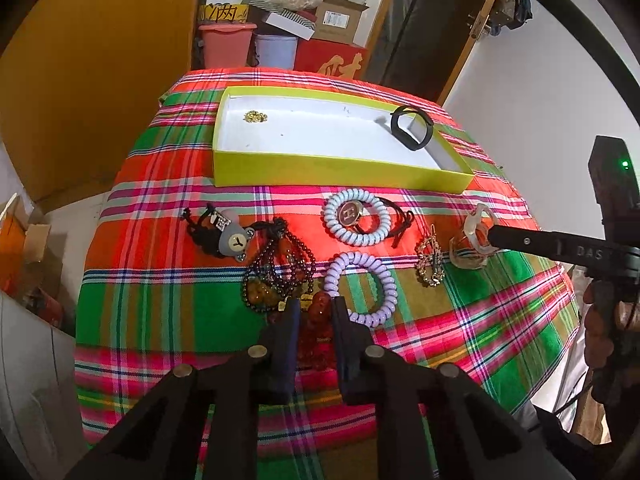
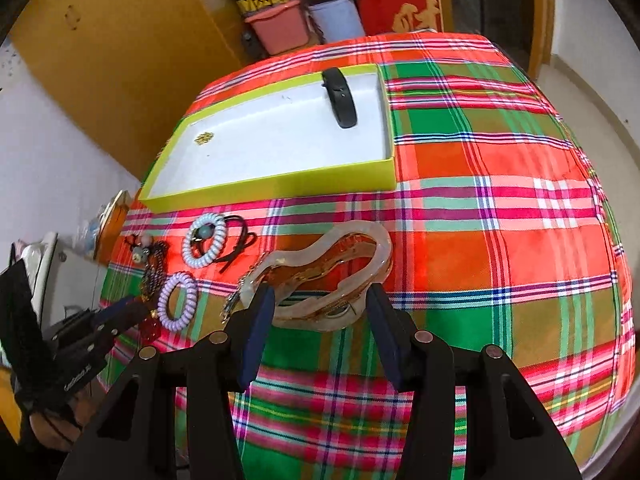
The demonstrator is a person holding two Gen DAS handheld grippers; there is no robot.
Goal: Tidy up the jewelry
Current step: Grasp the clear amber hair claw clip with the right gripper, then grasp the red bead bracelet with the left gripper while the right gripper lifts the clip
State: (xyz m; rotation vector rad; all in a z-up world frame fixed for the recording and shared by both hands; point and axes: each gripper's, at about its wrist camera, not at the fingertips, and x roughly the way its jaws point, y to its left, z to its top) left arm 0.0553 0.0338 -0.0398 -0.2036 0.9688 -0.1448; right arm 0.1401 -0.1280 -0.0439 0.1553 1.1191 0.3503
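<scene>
A yellow-green tray with a white floor holds a black wristband and a small gold piece. My left gripper has its fingers closed around red amber beads on the plaid cloth. My right gripper is open, its fingers either side of a clear amber hair claw lying on the cloth. A lilac coil tie, a pale blue coil tie, dark bead bracelets and a bear charm lie nearby.
A gold hair clip lies left of the claw. The plaid-covered table drops away at its edges. Boxes and bins are stacked behind it. A brown door stands at the left.
</scene>
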